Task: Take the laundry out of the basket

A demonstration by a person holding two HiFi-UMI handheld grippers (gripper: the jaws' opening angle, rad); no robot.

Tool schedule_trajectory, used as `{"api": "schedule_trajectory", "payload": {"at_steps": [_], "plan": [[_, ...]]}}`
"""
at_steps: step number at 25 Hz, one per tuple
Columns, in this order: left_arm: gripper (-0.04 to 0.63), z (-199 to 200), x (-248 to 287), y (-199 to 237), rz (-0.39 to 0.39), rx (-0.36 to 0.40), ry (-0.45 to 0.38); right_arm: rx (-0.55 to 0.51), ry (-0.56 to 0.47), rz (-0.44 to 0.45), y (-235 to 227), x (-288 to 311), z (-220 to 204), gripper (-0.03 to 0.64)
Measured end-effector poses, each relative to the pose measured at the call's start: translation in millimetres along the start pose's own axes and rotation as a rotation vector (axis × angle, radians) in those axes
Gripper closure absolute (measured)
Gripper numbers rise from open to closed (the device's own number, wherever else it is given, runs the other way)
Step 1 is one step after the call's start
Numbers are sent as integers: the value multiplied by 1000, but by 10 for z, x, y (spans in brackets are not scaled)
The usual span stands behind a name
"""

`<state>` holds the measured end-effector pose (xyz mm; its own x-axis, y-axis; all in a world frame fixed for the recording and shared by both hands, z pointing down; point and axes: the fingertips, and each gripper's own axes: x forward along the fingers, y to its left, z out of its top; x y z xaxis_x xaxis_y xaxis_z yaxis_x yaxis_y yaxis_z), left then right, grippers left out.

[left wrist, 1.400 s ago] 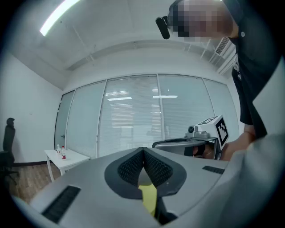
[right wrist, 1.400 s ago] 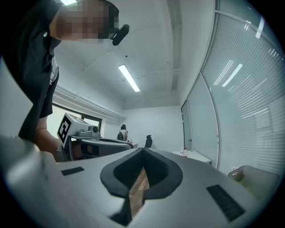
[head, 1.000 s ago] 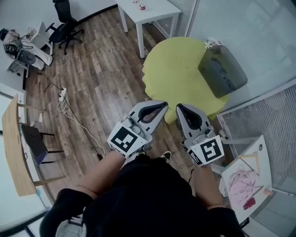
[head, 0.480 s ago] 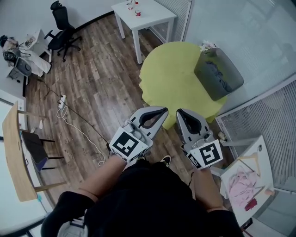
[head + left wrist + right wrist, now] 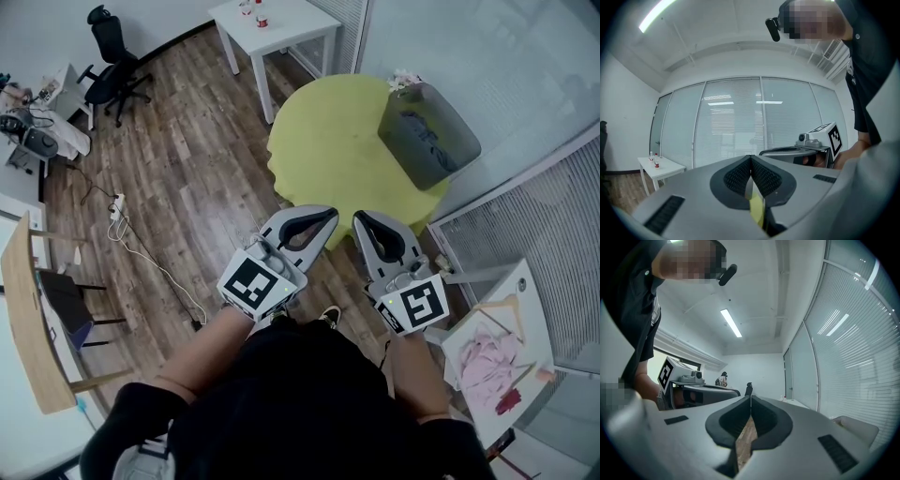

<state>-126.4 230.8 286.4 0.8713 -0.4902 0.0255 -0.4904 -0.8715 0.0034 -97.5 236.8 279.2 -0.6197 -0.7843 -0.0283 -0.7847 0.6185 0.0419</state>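
A grey laundry basket (image 5: 429, 134) with dark clothes inside stands on the far right part of a round yellow-green surface (image 5: 328, 150). My left gripper (image 5: 332, 215) and right gripper (image 5: 360, 218) are held side by side in front of the person, just short of that surface's near edge and well short of the basket. Both are shut with nothing between the jaws. The left gripper view shows its pads (image 5: 740, 176) meeting, with the right gripper (image 5: 801, 152) alongside. In the right gripper view the jaws are likewise together, and the left gripper (image 5: 703, 392) shows at the left.
A white table (image 5: 281, 28) with small bottles stands beyond the yellow surface. An office chair (image 5: 108, 66) is at far left. A power strip with a cable (image 5: 120, 202) lies on the wood floor. A board with a pink garment (image 5: 487, 361) is at right, by glass walls.
The person has stepped forward: the yellow surface and the basket have come a little closer and shifted left in the head view. Both grippers stay shut, side by side.
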Motion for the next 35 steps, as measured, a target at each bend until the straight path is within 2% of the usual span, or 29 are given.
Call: {"api": "schedule_trajectory", "payload": {"at_steps": [4,8,14,20,25,35], "plan": [[584,5,93,-66,-6,-10,41,-14,8,-5,-95,-96,-3,594],[584,19,204,-135,-16,-4,-5,-11,7,-13,-206,-188,-17,594],[584,-25,377,-236,-11,-9,-1,6,8,-16,-340,-316,-67,594],[584,-106,530,-353,-34,3,70,7,3,-27,-487,-428,-81,594],[584,-110,720,-399,-42,-19,19,3,13,-38,-626,-535,-116,594],[584,-75,1151,-411,-70,11,17,8,17,-68,-1017,-636,-138,594]]}}
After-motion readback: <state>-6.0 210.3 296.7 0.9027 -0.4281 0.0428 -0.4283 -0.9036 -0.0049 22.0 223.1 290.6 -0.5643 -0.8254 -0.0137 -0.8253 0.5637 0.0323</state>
